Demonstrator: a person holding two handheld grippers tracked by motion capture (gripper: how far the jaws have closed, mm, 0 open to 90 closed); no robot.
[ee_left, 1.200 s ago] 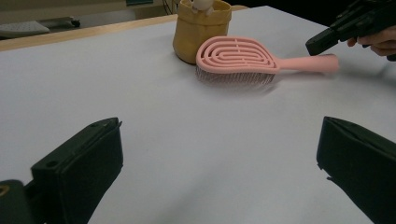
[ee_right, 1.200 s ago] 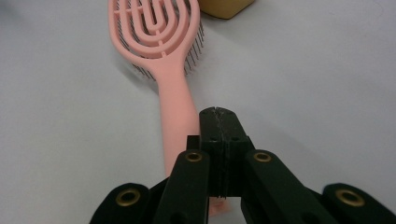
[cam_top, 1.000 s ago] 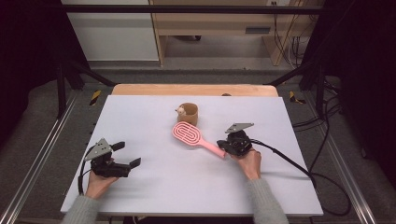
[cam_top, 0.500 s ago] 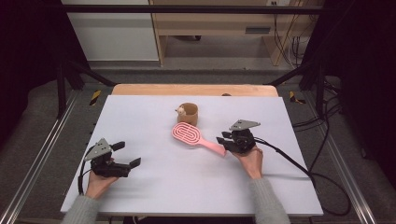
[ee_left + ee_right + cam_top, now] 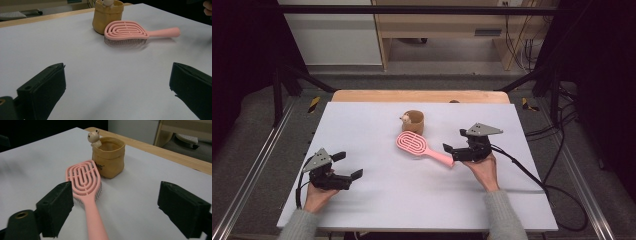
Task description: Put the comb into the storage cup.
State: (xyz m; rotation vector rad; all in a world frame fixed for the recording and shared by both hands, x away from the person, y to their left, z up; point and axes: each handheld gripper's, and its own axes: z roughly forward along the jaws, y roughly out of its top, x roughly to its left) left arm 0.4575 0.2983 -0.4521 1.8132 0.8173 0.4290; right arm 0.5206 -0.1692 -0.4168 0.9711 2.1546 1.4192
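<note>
left tool point(image 5: 346, 166): jaws apart, nothing between them, idle at 8 o'clock on the tabletop point(image 5: 377, 200) | brush point(image 5: 418, 145): lying flat at centre, pouch point(image 5: 415, 120) just beyond at 12 o'clock | right tool point(image 5: 454, 149): jaws just opening, straddling the handle without pressing | step: brush released | next: likely pull the right tool clear

1. The brush point(image 5: 419, 147) is pink plastic, with an oval head of looped open slots and a straight rounded handle.
2. It lies flat on the table point(image 5: 362, 125), bristles point(image 5: 125, 42) down, slotted back up, free of any grip.
3. Its head sits just beside the pot point(image 5: 414, 120); whether they touch is unclear. The handle points away from the pot.
</note>
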